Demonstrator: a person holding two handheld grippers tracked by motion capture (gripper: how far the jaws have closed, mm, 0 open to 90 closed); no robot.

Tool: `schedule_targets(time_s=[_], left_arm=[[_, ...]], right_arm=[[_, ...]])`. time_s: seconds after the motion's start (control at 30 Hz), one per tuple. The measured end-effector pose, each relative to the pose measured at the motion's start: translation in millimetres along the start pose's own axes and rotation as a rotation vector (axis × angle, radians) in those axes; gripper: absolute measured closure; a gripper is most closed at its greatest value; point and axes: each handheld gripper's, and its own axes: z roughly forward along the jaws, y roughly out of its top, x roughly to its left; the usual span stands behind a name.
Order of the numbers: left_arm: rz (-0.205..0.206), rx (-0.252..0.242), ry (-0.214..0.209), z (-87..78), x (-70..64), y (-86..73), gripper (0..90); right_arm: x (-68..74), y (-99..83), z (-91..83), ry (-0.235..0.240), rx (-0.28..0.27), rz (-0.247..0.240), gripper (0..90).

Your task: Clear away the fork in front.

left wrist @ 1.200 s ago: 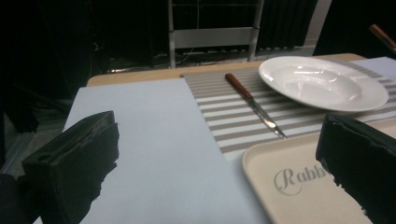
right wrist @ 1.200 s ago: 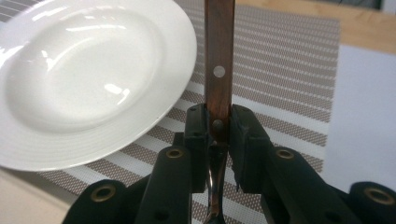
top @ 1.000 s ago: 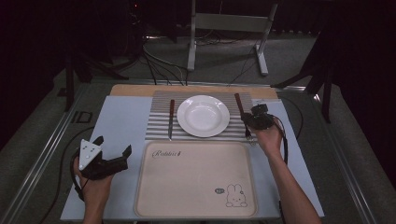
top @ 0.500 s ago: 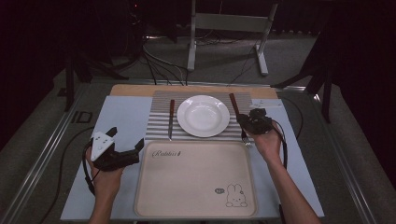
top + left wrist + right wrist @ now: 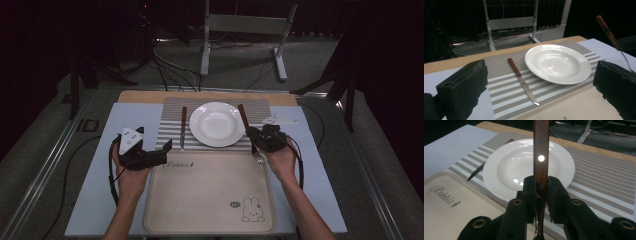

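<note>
A white plate [image 5: 217,124] sits on a striped placemat [image 5: 172,112], with a wooden-handled knife [image 5: 183,127] lying to its left. My right gripper [image 5: 253,136] is shut on a wooden-handled fork [image 5: 243,116] just right of the plate; the tines [image 5: 257,157] hang over the tray's far edge. In the right gripper view the jaws [image 5: 541,187] clamp the fork handle [image 5: 541,152], which stands up in front of the plate [image 5: 511,167]. My left gripper [image 5: 164,151] is open at the tray's far left corner. It faces the knife [image 5: 521,80] and the plate [image 5: 557,63].
A beige tray [image 5: 210,200] with a rabbit drawing lies at the near middle on a pale blue mat [image 5: 95,175]. A metal stand [image 5: 240,30] and cables lie on the floor beyond the table. A cable trails from each gripper.
My left gripper has moved forward and right to the tray's far left corner. My right gripper has brought the fork left and nearer, close to the plate's right rim.
</note>
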Motion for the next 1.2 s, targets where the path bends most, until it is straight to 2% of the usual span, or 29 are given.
schedule_targets(time_s=[0.3,0.4,0.57,0.77,0.93,1.2], left_arm=[[-0.009,0.019,-0.063,26.4,-17.6,9.6,4.0],[-0.025,0.021,-0.097,34.2,-23.5,12.3,7.8],[-0.029,0.031,-0.106,46.0,-34.4,16.3,15.6],[-0.042,0.038,-0.142,58.7,-48.2,20.4,19.2],[-0.035,0.053,-0.178,68.5,-59.4,21.2,27.7],[-0.088,0.068,-0.241,82.8,-70.3,21.2,40.4]], right_arm=[[19.4,-5.5,-0.6,0.047,-0.02,-0.018,78.3],[26.7,-6.1,-0.1,0.059,-0.029,-0.025,78.3],[39.3,-6.7,1.9,0.081,-0.038,-0.036,78.2],[54.2,-5.2,4.2,0.109,-0.051,-0.047,78.3],[65.5,-4.8,6.1,0.112,-0.077,-0.061,78.3],[80.7,-4.3,8.1,0.135,-0.101,-0.076,78.3]])
